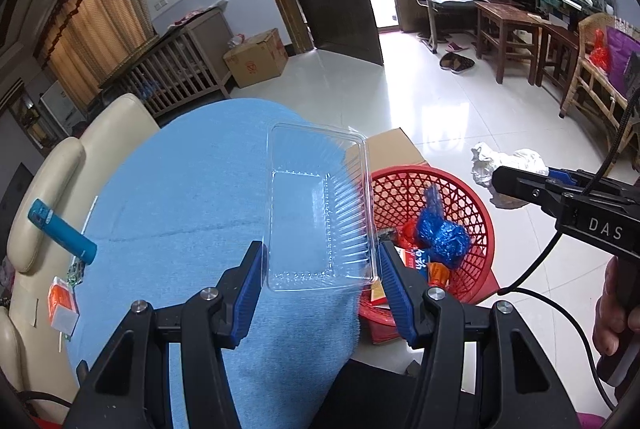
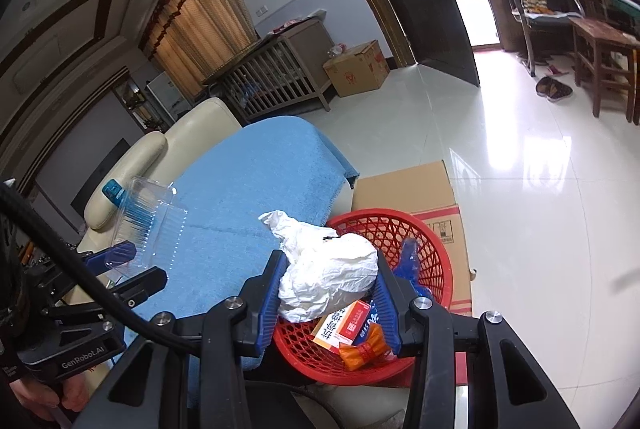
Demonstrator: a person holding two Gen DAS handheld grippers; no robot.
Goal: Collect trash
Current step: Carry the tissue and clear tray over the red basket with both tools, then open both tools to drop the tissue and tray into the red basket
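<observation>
My left gripper (image 1: 320, 247) is shut on a clear plastic tray (image 1: 316, 205), its blue pads pressing the tray's two long sides above the blue cloth (image 1: 180, 209). In the right wrist view the same tray (image 2: 152, 225) hangs tilted in the left gripper (image 2: 136, 265). My right gripper (image 2: 330, 257) is shut on a crumpled white bag (image 2: 332, 269), held over the near rim of the red mesh basket (image 2: 436, 257). The basket (image 1: 476, 205) holds a blue wrapper (image 1: 444, 233), an orange packet (image 2: 364, 349) and a small printed box (image 2: 344, 321). The right gripper (image 1: 520, 175) with its white bag (image 1: 504, 161) also shows in the left wrist view.
A cream sofa (image 1: 116, 125) lies under the blue cloth; a blue lighter-shaped item (image 1: 60, 229) and an orange packet (image 1: 62, 305) rest on it. A cardboard box (image 2: 416, 185) stands behind the basket. Beyond are glossy floor tiles, a crib, chairs and slippers.
</observation>
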